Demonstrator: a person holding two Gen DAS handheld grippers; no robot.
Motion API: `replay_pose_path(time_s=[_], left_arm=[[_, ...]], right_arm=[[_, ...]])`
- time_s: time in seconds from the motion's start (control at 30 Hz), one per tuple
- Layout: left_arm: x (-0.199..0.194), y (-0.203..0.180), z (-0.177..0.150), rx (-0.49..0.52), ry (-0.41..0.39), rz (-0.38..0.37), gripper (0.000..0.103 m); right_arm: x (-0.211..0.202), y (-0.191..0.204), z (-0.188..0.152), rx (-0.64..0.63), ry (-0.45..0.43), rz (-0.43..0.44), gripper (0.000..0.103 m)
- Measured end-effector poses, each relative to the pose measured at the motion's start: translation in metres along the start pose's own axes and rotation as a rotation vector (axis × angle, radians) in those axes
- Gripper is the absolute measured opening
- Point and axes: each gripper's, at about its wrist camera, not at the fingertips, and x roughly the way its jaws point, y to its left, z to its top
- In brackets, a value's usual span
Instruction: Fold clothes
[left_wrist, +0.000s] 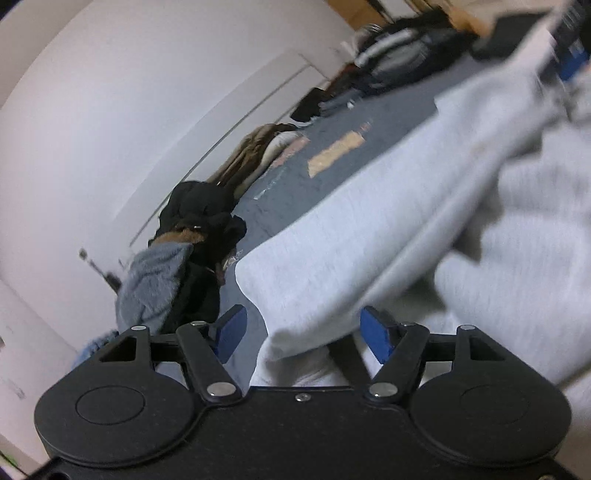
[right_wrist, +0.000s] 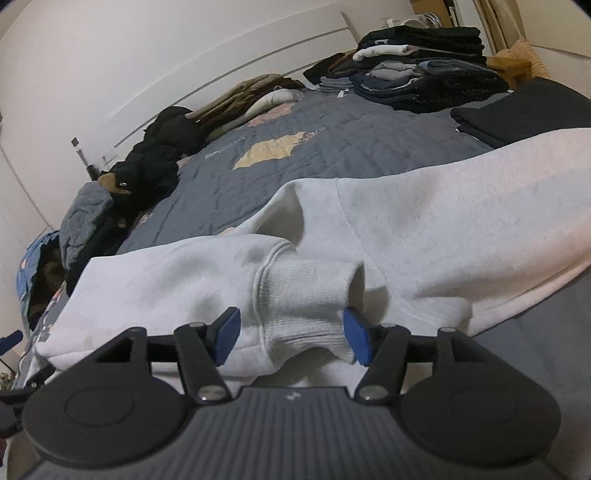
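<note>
Surface: grey-blue quilted bed (right_wrist: 332, 155) against a white wall, and you are working at its near edge.
Task item: pale grey sweatshirt (right_wrist: 424, 236) is lying spread across the near part of the bed, its ribbed cuff (right_wrist: 303, 295) folded over onto the body right in front of your right gripper (right_wrist: 291, 336).
Right jaws: standing open, blue pads either side of the cuff; I am seeing no pad pressing on the cloth.
Left jaws: your left gripper (left_wrist: 304, 332) is also standing open, a folded edge of the sweatshirt lying between the pads; this view is blurred, so contact is unclear.
Handling: you are dealing with thick, soft fleece, probably light but floppy, so it is going to sag and drag wherever you are not supporting it. It looks grippy rather than slippery, and not fragile.
Where to hold: the ribbed cuff and the seamed edges are looking like the firmest bites; take several layers, not one thin skin.
Right view only: stacks of folded clothes (right_wrist: 424, 74) at the far corner, sharp.
Left view only: your other gripper's blue pad at top right, over the sweatshirt.
Both views: dark unfolded heap (right_wrist: 155, 162) waiting along the wall.
</note>
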Motion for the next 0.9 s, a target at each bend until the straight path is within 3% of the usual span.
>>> replay_pose_path(time_s=[0.2,0.23,0.27,0.3,0.37,0.47,0.53,0.63,0.7,0.77,0.83,0.9], left_arm=[[0.013,-0.011,-0.015,0.072,0.007,0.001,0.061],[0.016,-0.013,-0.016,0.08,0.007,0.008,0.054],[0.019,-0.015,-0.017,0.088,0.013,0.013,0.037],[0.022,-0.016,-0.019,0.093,0.023,0.014,0.029],[0.022,-0.017,-0.026,0.106,0.048,-0.016,0.02],[0.017,-0.023,-0.036,0.174,0.063,-0.032,0.015],[0.009,-0.018,-0.036,0.181,0.057,-0.017,0.012],[-0.004,0.004,-0.028,0.111,0.028,0.018,0.012],[-0.01,0.016,-0.023,0.061,0.013,0.032,0.011],[-0.008,0.014,-0.025,0.051,0.038,0.001,0.011],[0.001,0.003,-0.032,0.071,0.095,-0.064,0.012],[0.005,-0.009,-0.038,0.1,0.122,-0.095,0.014]], right_arm=[[0.022,0.004,0.006,-0.005,0.007,0.008,0.061],[0.024,0.005,0.006,-0.005,0.005,0.009,0.061],[0.026,0.005,0.005,-0.002,0.005,0.007,0.06],[0.028,0.006,0.004,0.001,0.005,0.006,0.057],[0.032,0.007,0.003,0.021,0.008,0.022,0.038],[0.036,0.006,0.006,0.072,0.0,0.055,0.02],[0.033,0.007,0.011,0.1,-0.044,0.058,0.017],[0.014,0.018,0.021,0.073,-0.167,0.103,0.017],[-0.002,0.031,0.026,-0.006,-0.271,0.142,0.017],[-0.01,0.04,0.026,-0.088,-0.342,0.162,0.017],[0.007,0.039,0.027,-0.113,-0.234,0.117,0.019],[0.033,0.025,0.024,-0.065,-0.02,0.071,0.021]])
